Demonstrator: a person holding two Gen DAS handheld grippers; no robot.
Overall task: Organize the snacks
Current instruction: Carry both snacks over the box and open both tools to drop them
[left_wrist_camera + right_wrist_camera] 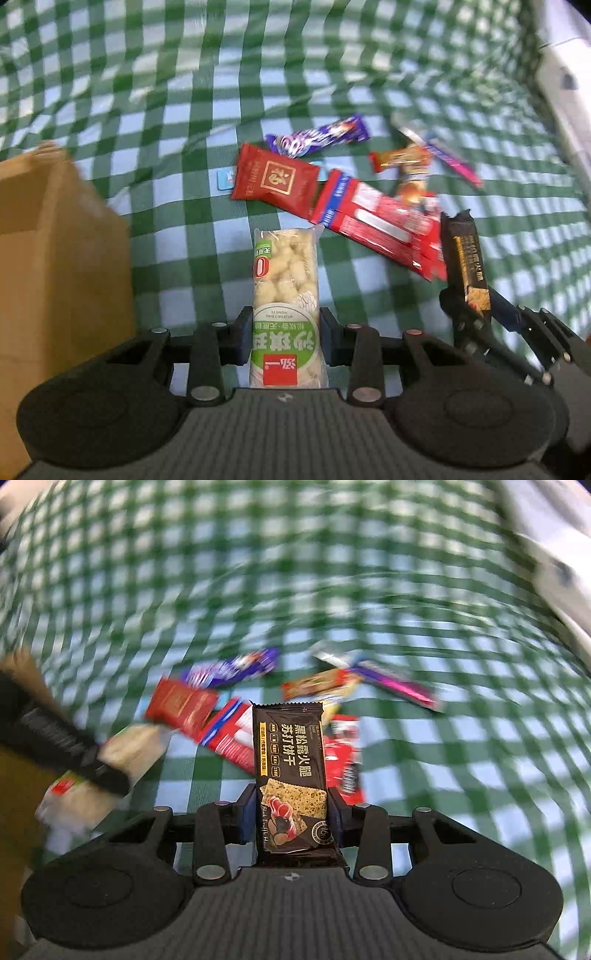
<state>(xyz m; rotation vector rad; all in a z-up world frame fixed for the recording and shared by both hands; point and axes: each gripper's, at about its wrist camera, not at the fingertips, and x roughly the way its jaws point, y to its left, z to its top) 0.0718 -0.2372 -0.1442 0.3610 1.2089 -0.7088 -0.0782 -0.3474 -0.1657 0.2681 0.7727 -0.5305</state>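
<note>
My left claw [283, 334] pinches the puffed-rice bar [285, 306] – long axis pointing straight ahead; my right claw [291, 814] clamps the soda cracker pack [290, 775], likewise lengthwise.

Left gripper [283, 334] clamps rice-puff pack [284, 291] between pads; pack juts forward over tabletop [184, 240]. Cardboard box [55, 258] at its left. Right gripper [291, 816] at its right, clamping cracker pack [290, 771]. Ahead on tabletop, loose pile: square packet [275, 179] left, candy bar [321, 138] behind it, flat box [380, 225] right, partly overlapped by small bar [402, 158].
</note>
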